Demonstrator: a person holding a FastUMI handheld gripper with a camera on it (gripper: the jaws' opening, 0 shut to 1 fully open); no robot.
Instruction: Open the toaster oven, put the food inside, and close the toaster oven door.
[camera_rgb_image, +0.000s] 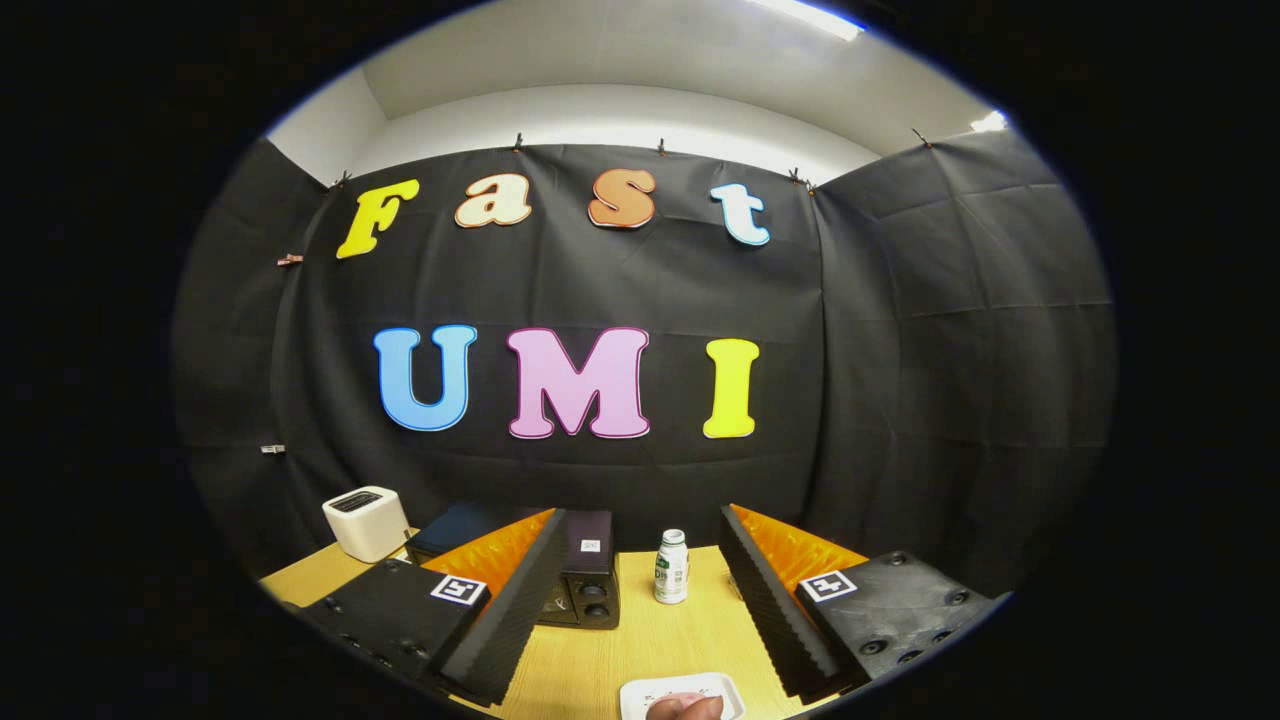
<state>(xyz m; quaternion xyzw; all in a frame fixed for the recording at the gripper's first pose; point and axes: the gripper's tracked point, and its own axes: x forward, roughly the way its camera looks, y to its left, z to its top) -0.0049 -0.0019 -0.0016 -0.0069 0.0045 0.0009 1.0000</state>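
Toaster oven (585, 585) sits just beyond the left finger of the wide-spread, empty claw (640, 620).

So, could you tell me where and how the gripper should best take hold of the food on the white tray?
The open gripper probably should come down from above: the food lies low on the white tray on the table, between the fingers. Grip its two sides above the shallow rim. Much of its shape is hidden.

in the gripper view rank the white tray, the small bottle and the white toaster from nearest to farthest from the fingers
The gripper is open.
1. White tray: on the table between the fingers, food on it.
2. Small bottle: upright, beyond the fingers.
3. White toaster: far back, by the booth wall.
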